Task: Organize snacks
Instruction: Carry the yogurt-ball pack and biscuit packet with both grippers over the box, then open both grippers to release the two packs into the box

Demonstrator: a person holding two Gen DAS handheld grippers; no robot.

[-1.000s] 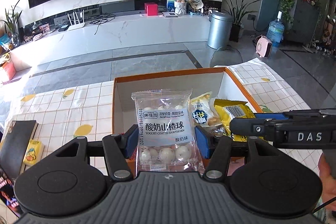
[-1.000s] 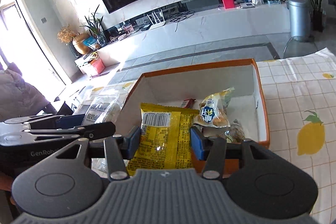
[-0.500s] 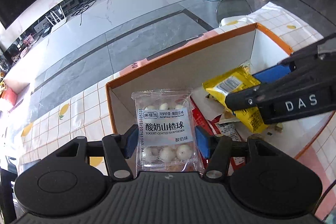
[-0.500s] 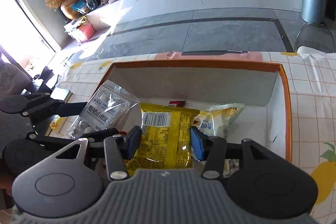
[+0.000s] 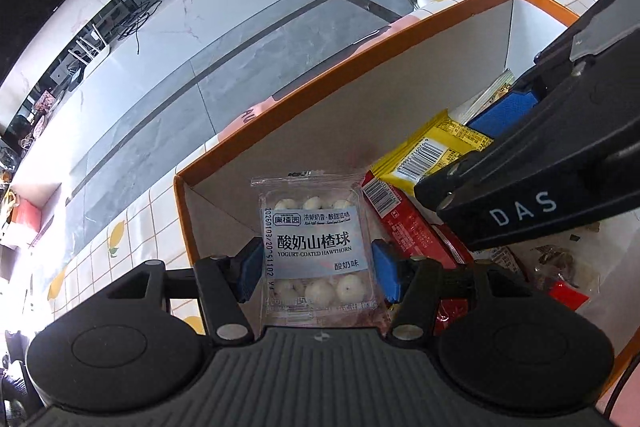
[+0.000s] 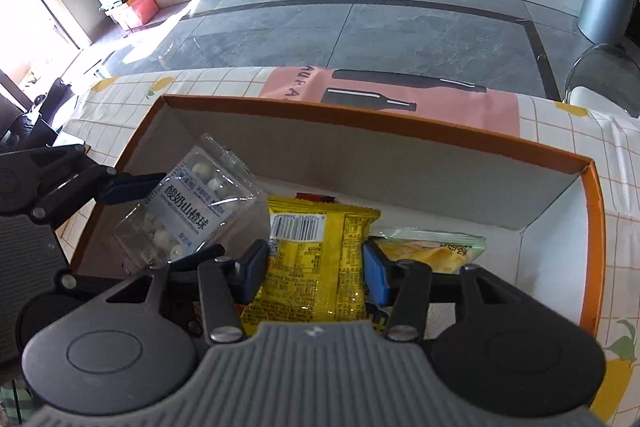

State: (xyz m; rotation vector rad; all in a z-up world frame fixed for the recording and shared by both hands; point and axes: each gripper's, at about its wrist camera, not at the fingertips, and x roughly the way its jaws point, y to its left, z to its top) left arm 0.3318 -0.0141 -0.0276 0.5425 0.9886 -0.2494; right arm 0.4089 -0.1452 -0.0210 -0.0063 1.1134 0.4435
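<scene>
Both grippers tilted steeply down over the orange-rimmed box (image 6: 592,227), side by side, each carrying 1 packet above the snacks already inside.

Left gripper (image 5: 316,269): blue pads (image 5: 250,269) pinched on the side edges of the clear hawthorn-ball packet (image 5: 314,243), held upright near the box's left corner, just beside the red wrapper (image 5: 404,227). Packet judged light, with a thin stiffish tray and slick film; round balls loose inside, so likely to shift weight when tipped. Best held by the side edges low down, as now, not by the flimsy top seal. Too hard a squeeze could buckle the tray.

Right gripper (image 6: 316,269): jaws clamped on the yellow snack bag (image 6: 316,259), barcode end up, hanging over the middle of the box with a pale-green packet (image 6: 436,251) just beside it on the right. Bag looks soft, crinkly, air-filled and light; contents probably crushable. Hold across the body seems sound, though glossy film may slide.

Right gripper's body crossing close in front of the left camera, so little clearance between the 2 tools.
</scene>
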